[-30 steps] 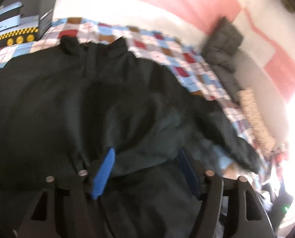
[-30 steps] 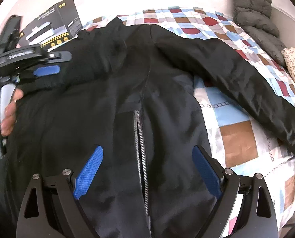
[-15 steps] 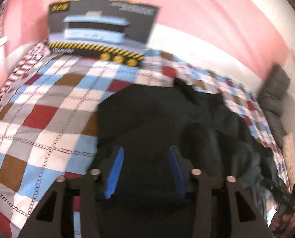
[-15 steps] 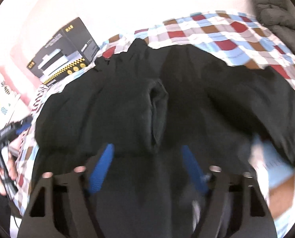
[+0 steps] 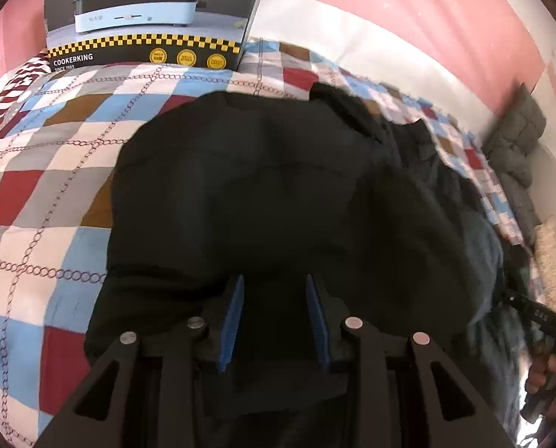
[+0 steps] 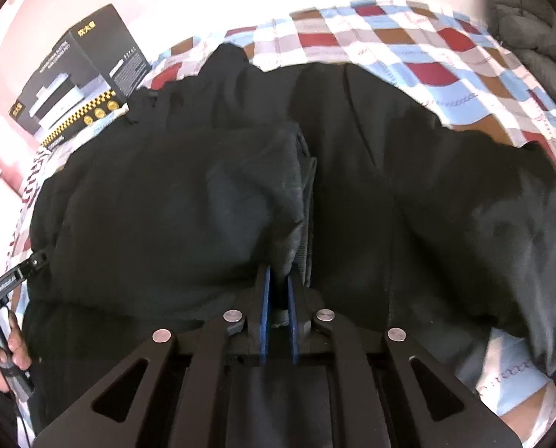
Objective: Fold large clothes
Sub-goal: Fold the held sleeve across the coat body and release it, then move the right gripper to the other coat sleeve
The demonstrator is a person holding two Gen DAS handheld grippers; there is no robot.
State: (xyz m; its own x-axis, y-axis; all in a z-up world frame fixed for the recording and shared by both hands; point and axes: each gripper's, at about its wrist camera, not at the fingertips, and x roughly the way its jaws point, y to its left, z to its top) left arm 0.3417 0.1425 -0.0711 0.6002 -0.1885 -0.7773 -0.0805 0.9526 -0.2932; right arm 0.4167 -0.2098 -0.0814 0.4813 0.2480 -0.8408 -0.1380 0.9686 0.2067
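A large black jacket (image 5: pixel 278 194) lies spread on a checked bed cover (image 5: pixel 35 194), collar toward the wall. It also shows in the right wrist view (image 6: pixel 446 194). One sleeve (image 6: pixel 210 201) is folded across the jacket's front. My right gripper (image 6: pixel 277 283) is shut on the cuff end of that sleeve near the zip line. My left gripper (image 5: pixel 274 291) sits over the jacket's left side with its blue pads a hand's width apart and dark fabric between them; whether they grip it I cannot tell. The right gripper's handle shows at the left view's right edge (image 5: pixel 539 317).
A black appliance box (image 5: pixel 147 18) stands on the bed by the pink wall, also in the right wrist view (image 6: pixel 76 82). A grey quilted coat (image 5: pixel 516 138) lies at the bed's far side. Bare checked cover shows left of the jacket.
My right gripper has closed on the sleeve cuff. My left gripper has narrowed and swung from the jacket's middle to its left side, so the box now fills the top of its view.
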